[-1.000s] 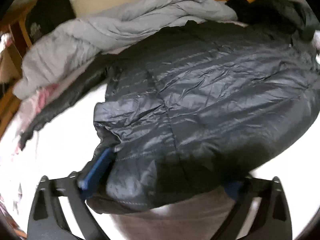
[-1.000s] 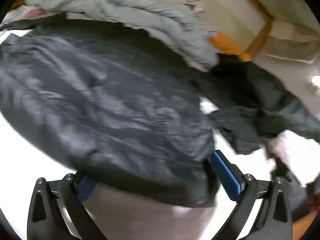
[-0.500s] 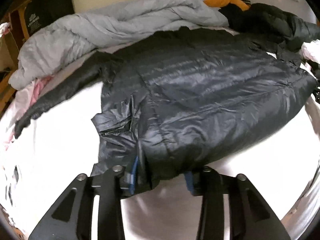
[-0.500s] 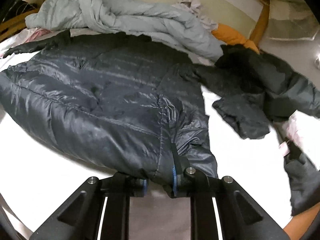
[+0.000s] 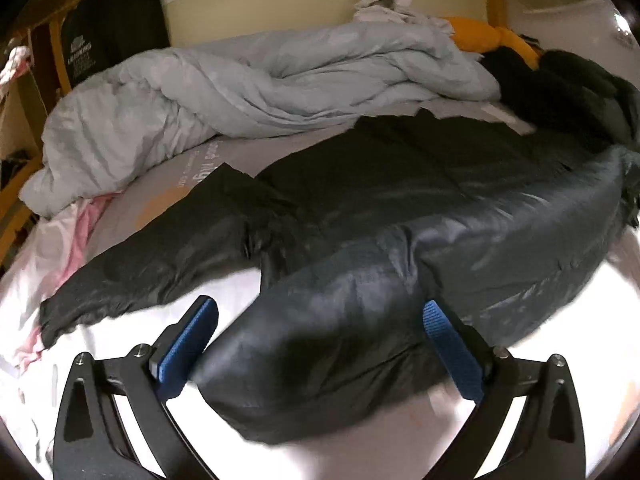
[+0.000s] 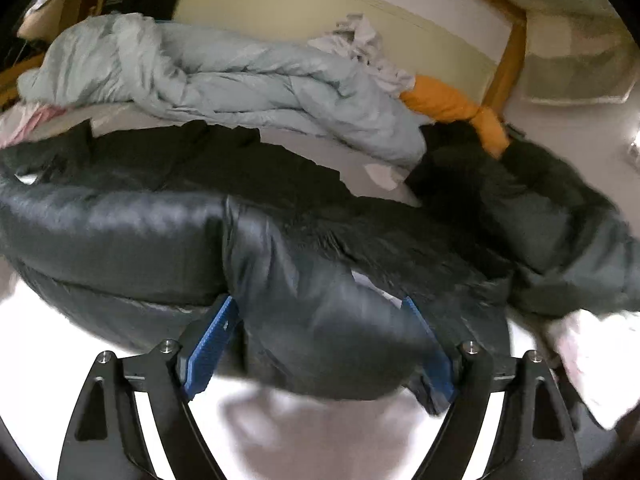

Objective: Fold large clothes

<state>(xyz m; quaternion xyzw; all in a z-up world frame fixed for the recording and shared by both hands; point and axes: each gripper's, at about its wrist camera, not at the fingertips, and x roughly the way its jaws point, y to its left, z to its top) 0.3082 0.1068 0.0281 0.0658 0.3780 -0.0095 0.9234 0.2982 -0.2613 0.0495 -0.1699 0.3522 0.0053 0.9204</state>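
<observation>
The jacket [image 5: 460, 216] is dark charcoal with a faint sheen, plain, quilted in stitched bands; the duvet [image 5: 248, 84] is pale grey-blue, unpatterned; the bed [image 5: 132, 196] sheet is light grey with small orange lettering; a cloth [image 5: 80, 232] at its edge is white and pink; the orange garment [image 5: 492, 40] is plain; the bag [image 5: 112, 28] is black with white print; the headboard [image 6: 304, 12] is pale yellow-green, framed in amber wood; each hand-held gripper [image 5: 316, 344] [image 6: 320, 348] is black with ribbed blue pads [image 5: 188, 344].
</observation>
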